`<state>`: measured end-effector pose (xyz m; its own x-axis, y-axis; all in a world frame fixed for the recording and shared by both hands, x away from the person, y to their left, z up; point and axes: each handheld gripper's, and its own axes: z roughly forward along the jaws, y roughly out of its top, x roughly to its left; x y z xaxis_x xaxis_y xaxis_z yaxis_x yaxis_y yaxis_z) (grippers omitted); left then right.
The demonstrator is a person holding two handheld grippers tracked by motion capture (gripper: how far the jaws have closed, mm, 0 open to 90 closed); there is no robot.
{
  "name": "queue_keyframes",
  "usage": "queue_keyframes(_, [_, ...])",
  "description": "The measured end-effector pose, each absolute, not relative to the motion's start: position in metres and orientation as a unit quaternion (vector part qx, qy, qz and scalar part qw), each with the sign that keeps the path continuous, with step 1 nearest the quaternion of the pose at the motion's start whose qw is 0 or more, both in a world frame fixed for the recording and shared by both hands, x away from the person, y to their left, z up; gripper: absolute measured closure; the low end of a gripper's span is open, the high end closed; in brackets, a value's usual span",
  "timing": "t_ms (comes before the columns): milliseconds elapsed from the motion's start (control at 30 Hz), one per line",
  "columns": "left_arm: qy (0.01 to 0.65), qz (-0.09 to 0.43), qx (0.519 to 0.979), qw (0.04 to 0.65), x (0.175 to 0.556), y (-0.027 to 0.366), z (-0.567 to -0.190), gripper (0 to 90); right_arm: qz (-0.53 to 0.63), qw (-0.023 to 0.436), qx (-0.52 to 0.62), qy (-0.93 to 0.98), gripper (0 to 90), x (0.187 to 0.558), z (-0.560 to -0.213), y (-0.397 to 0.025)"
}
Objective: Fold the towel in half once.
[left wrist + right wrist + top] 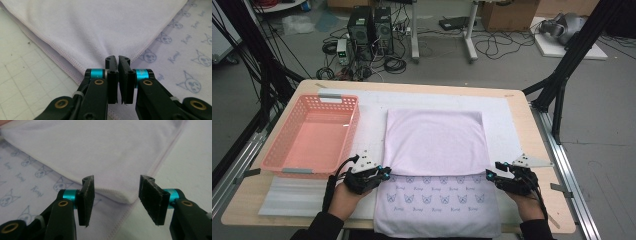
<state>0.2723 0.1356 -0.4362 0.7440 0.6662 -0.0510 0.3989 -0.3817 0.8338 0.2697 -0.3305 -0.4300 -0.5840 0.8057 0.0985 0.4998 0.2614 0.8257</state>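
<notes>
1. Lilac cat-print towel point(435, 142) lies mid-table, its far part folded toward the near edge.
2. Left gripper point(118, 61) – jaws pinched together on the fold's left corner.
3. Right gripper point(116, 188) – jaws wide apart, straddling the right corner.
4. Pink basket point(292, 160) sits left.

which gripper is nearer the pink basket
Left. The left gripper sits just off the pink basket's near right corner; the right gripper is across the towel.
</notes>
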Motion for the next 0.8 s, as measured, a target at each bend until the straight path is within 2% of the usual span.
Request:
queue_keyframes(67, [0.327,0.147,0.818,0.45,0.272,0.136,-0.436,85.4,0.423,0.179,0.412,0.787,47.2,0.274,-0.434,-0.325])
queue_keyframes(167, [0.331,0.146,0.814,0.454,0.272,0.137,-0.436,85.4,0.4,0.168,0.398,0.808,56.4,0.28,-0.443,-0.32])
queue_keyframes(233, [0.33,0.146,0.815,0.454,0.272,0.137,-0.436,85.4,0.395,0.165,0.393,0.814,68.9,0.281,-0.447,-0.32])
queue_keyframes(267, [0.33,0.145,0.815,0.454,0.272,0.138,-0.437,85.5,0.392,0.165,0.392,0.816,78.4,0.28,-0.448,-0.319])
queue_keyframes(333, [0.331,0.142,0.813,0.457,0.272,0.138,-0.436,85.7,0.392,0.169,0.384,0.818,85.7,0.279,-0.446,-0.321])
queue_keyframes(800, [0.336,0.134,0.797,0.484,0.259,0.142,-0.432,85.8,0.414,0.163,0.375,0.813,86.5,0.264,-0.437,-0.323])
